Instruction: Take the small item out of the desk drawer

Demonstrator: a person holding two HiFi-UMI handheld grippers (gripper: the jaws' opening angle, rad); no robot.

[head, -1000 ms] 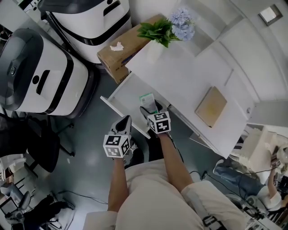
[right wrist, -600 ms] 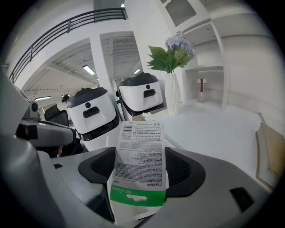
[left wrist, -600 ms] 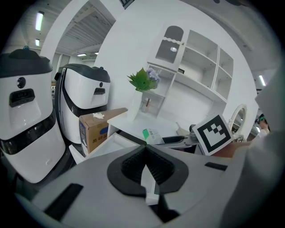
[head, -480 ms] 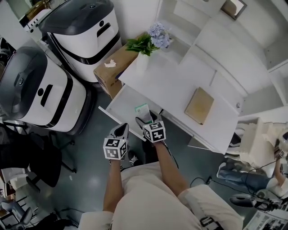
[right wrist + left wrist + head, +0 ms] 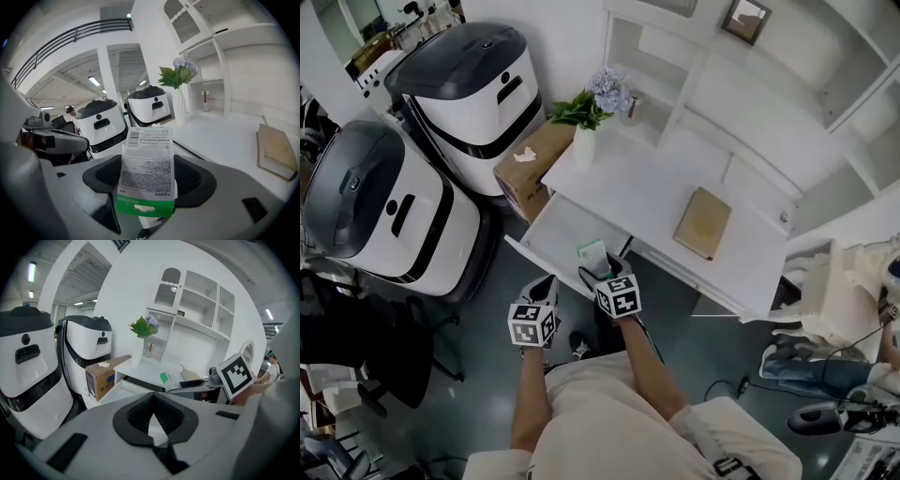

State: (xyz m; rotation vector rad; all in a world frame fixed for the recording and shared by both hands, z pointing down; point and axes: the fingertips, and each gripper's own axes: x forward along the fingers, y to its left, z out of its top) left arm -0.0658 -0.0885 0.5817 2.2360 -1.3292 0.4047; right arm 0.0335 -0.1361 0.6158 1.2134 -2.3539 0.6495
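While right gripper [image 5: 600,270] clamps box [image 5: 592,253] over drawer [image 5: 551,231], left gripper [image 5: 547,286] (jaws together) hovers beside.

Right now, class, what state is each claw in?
Left claw: shut, holding nothing.
Right claw: shut on the green-and-white packet.

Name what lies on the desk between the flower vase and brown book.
Nothing: the head view shows bare desk between flower vase and brown book.
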